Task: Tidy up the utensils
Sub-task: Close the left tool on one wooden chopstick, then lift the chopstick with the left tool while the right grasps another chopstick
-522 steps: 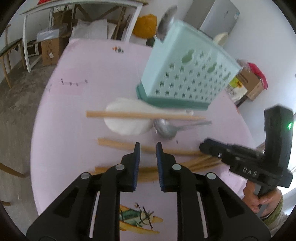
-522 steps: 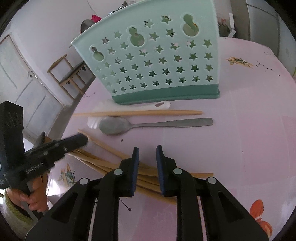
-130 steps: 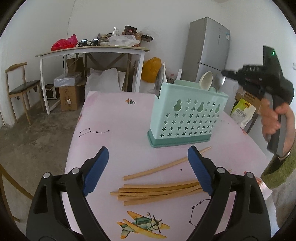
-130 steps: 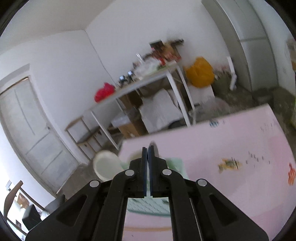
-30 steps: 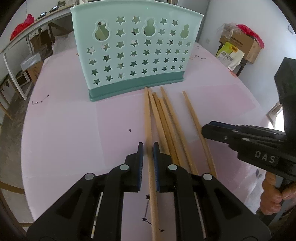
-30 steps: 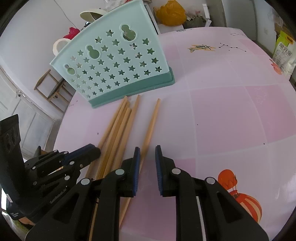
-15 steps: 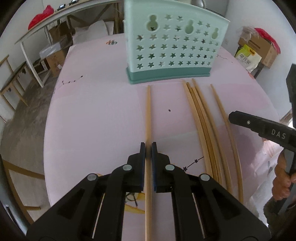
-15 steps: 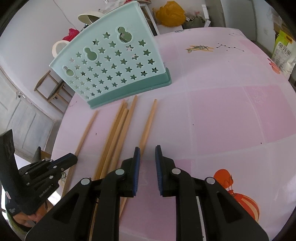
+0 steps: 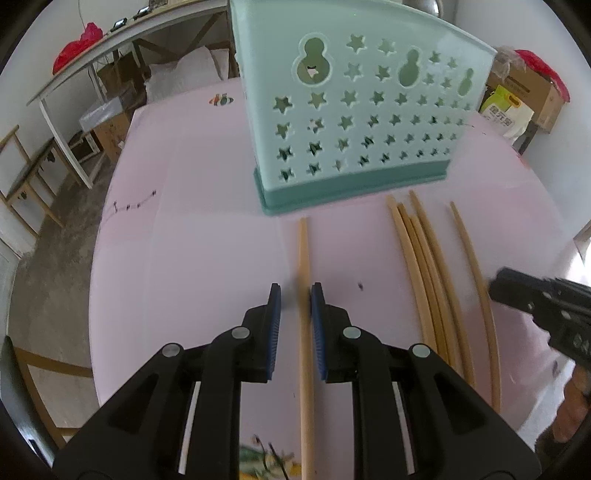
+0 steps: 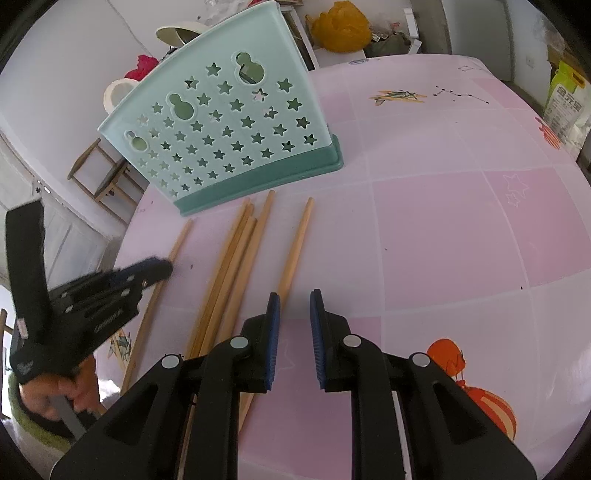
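A mint green utensil basket (image 9: 354, 118) with star holes stands on the pink table (image 9: 192, 229). My left gripper (image 9: 295, 295) is open, its jaws a little apart around one wooden chopstick (image 9: 303, 258) that lies on the table pointing at the basket. Several more chopsticks (image 9: 424, 266) lie to its right. In the right wrist view, my right gripper (image 10: 294, 299) is open and empty above the table, just right of the chopstick bundle (image 10: 236, 254) and the lone chopstick (image 10: 295, 247). The basket (image 10: 221, 136) stands behind, and the left gripper (image 10: 162, 266) is at the left.
A white spoon and ladle (image 10: 173, 33) stick out of the basket top. The table's left edge (image 9: 99, 258) drops to a concrete floor. A white side table (image 9: 110, 66), boxes and a chair stand beyond. A yellow bag (image 10: 340, 26) lies on the floor.
My left gripper has opened, letting go of the chopstick it had carried left of the bundle; the chopstick now lies on the table. The right gripper has barely moved.
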`<act>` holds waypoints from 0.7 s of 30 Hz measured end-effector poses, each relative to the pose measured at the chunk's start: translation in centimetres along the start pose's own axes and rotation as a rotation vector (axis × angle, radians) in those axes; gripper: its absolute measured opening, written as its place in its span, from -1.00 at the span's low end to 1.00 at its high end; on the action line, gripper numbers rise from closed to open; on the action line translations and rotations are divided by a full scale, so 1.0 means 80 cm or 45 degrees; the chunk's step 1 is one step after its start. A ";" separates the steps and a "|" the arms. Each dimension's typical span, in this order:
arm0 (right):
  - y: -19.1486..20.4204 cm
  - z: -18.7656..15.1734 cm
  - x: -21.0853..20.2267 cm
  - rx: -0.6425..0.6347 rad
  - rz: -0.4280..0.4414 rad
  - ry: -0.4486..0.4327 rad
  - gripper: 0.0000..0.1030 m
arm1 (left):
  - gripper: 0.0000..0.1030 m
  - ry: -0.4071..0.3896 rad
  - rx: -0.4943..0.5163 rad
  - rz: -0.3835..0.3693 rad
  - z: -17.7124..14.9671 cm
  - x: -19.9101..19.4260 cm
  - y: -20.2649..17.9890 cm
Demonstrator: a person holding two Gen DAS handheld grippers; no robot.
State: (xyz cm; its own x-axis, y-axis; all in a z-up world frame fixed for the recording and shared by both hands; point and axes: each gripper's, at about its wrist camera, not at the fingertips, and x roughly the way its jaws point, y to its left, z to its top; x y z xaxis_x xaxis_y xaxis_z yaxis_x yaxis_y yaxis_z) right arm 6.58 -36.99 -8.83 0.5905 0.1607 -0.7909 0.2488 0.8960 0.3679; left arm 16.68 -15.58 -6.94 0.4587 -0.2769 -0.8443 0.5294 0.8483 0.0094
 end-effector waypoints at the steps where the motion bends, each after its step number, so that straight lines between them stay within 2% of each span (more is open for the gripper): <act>1: 0.001 0.001 0.000 -0.003 -0.001 0.004 -0.66 | -0.73 -0.005 -0.005 0.002 0.004 0.003 0.002; 6: 0.003 0.005 0.002 -0.005 0.003 0.010 -0.56 | -0.90 -0.023 -0.025 0.011 0.017 0.011 0.010; 11: 0.003 0.009 0.004 -0.015 -0.020 0.005 -0.51 | -0.91 -0.034 -0.051 -0.011 0.019 0.014 0.020; 14: 0.004 0.013 0.007 -0.027 -0.052 0.001 -0.51 | -0.91 -0.027 -0.103 -0.058 0.017 0.013 0.030; 21: 0.015 0.023 0.017 -0.069 -0.086 -0.002 -0.51 | -0.91 -0.056 -0.181 -0.115 0.008 -0.006 0.044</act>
State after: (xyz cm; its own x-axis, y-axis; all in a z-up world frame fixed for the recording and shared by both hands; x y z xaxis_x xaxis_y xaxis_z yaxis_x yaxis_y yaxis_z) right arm 9.08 -36.43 -8.58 0.5751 0.0984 -0.8122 0.2465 0.9258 0.2867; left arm 18.78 -12.77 -6.17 0.4463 -0.3716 -0.8141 0.4651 0.8735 -0.1438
